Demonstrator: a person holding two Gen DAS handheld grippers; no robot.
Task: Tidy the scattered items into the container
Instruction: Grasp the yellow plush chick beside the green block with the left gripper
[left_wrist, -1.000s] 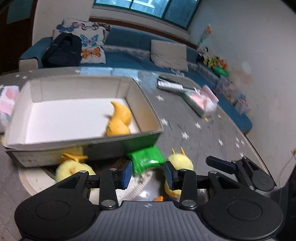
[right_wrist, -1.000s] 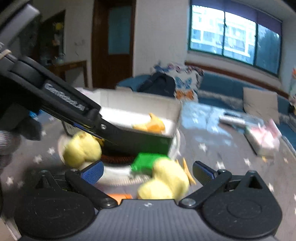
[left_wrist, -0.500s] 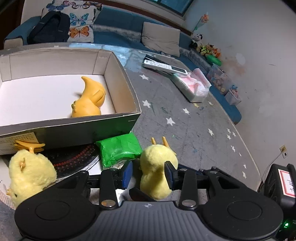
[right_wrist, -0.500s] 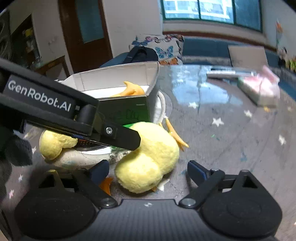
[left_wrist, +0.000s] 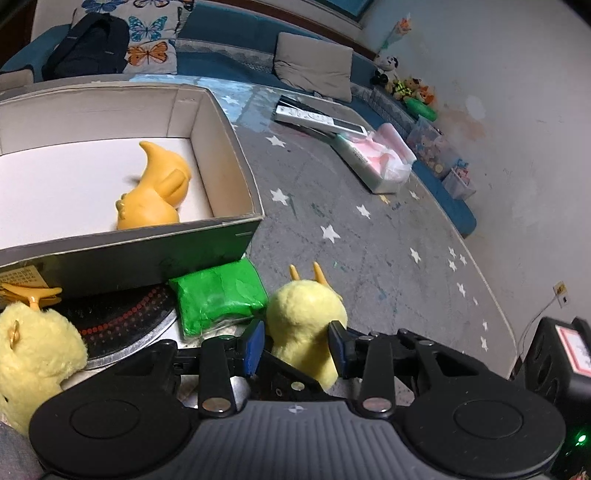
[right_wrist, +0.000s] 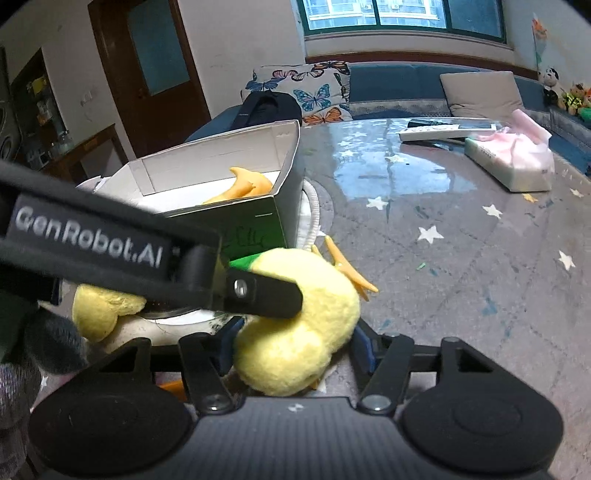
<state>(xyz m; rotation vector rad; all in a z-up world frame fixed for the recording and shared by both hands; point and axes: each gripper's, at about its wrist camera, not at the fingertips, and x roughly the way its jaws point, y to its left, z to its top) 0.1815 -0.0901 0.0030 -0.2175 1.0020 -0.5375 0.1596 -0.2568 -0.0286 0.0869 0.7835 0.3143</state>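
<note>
A yellow plush chick (left_wrist: 303, 310) lies on the starred table beside the grey cardboard box (left_wrist: 221, 236). It sits between the blue pads of my left gripper (left_wrist: 295, 347), which stands open around it. My right gripper (right_wrist: 295, 350) comes from the other side, its jaws closing with both pads against the same chick (right_wrist: 306, 332). One left finger (right_wrist: 266, 299) lies across the chick's top. An orange toy duck (left_wrist: 155, 195) lies in the box. A green packet (left_wrist: 218, 295) and a second plush chick (left_wrist: 33, 354) lie against the box's front.
A round plate with red beads (left_wrist: 122, 321) sticks out from under the box, with an orange clip (left_wrist: 33, 295) on it. Farther right lie a tissue pack (left_wrist: 376, 162) and a white remote (left_wrist: 317, 118). A black device (left_wrist: 561, 362) stands off the table's right edge.
Both grippers have sunk toward the table. The left shifted from the green packet to the chick, its gap unchanged. The right rolled level and narrowed its wide jaws onto the chick.
</note>
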